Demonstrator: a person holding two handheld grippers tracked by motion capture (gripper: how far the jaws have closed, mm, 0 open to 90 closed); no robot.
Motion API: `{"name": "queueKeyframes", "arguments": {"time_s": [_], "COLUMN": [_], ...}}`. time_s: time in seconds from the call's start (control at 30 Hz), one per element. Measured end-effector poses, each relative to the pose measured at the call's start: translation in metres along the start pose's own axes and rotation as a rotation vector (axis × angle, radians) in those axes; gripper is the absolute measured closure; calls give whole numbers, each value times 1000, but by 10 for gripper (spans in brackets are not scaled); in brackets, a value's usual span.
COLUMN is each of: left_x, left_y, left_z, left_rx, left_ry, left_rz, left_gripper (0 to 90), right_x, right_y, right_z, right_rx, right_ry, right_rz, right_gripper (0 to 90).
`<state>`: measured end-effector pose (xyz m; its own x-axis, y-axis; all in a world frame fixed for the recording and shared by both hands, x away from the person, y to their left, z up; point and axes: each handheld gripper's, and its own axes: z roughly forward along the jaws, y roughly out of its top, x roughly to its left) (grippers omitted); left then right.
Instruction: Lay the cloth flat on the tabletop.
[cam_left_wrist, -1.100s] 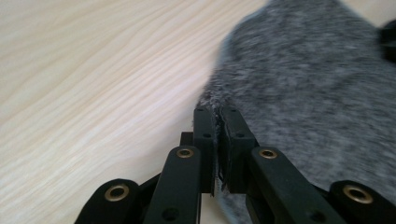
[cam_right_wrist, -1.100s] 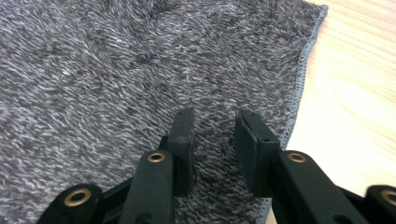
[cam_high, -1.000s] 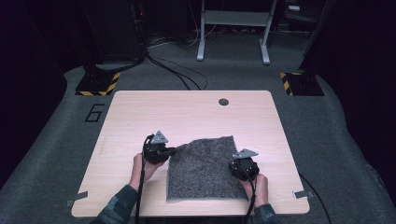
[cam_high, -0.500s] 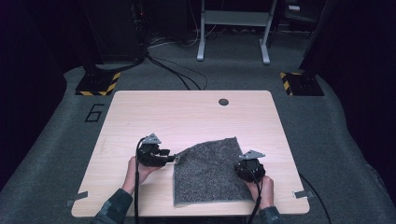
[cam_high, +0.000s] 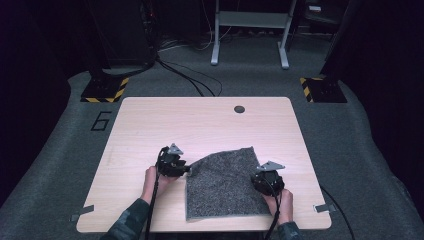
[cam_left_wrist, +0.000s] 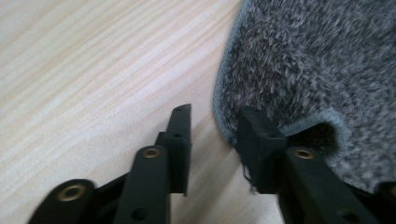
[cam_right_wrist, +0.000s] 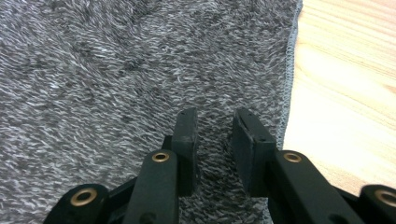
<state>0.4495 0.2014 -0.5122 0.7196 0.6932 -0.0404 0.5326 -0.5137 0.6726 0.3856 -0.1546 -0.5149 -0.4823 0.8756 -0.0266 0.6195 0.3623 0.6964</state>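
A grey fuzzy cloth (cam_high: 225, 185) lies on the near half of the wooden table (cam_high: 200, 125), its left corner curled up. In the left gripper view that curled hem (cam_left_wrist: 317, 60) lies just beside the right jaw. My left gripper (cam_high: 189, 170) (cam_left_wrist: 212, 121) is open at the cloth's left corner; its jaws have just been closing, with mostly bare wood between them and no grip on the cloth. My right gripper (cam_high: 261, 174) (cam_right_wrist: 215, 123) stands open over the cloth (cam_right_wrist: 116, 60) near its right hem, with the pile showing in the gap.
A round dark hole (cam_high: 239, 109) sits near the table's far edge. Tape tabs (cam_high: 81, 214) (cam_high: 325, 207) stick out at both near corners. Bare wood (cam_right_wrist: 345, 93) lies right of the cloth. Cables and yellow-black bases (cam_high: 104, 90) are on the floor behind.
The cloth's upper left corner has been let go and has drawn in to the right, now curled. My left gripper has sunk slightly toward the person. The right gripper has hardly moved.
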Motion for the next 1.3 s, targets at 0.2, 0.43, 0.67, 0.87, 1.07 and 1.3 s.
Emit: {"name": "queueKeyframes", "arguments": {"time_s": [0.2,0.43,0.67,0.87,1.07,1.3], "left_x": [-7,3,34,30,-9,-31], "left_y": [5,9,24,28,19,7], "left_z": [2,1,-2,-13,-15,-2], "left_rx": [26,0,-30,-84,-99,-55], "left_ry": [17,78,139,127,-2,-55], "left_rz": [77,77,-17,-90,-84,-33], "left_gripper": [883,892,887,557,328,246], "right_x": [0,1,3,4,0,-1], "right_y": [-1,0,4,13,32,38], "right_z": [0,0,2,-1,-1,18], "right_rx": [-1,7,13,20,-13,20], "right_ry": [-1,-2,-16,-4,27,50], "right_rz": [1,3,-1,-16,-42,-56], "right_gripper": [719,717,719,717,703,680]}}
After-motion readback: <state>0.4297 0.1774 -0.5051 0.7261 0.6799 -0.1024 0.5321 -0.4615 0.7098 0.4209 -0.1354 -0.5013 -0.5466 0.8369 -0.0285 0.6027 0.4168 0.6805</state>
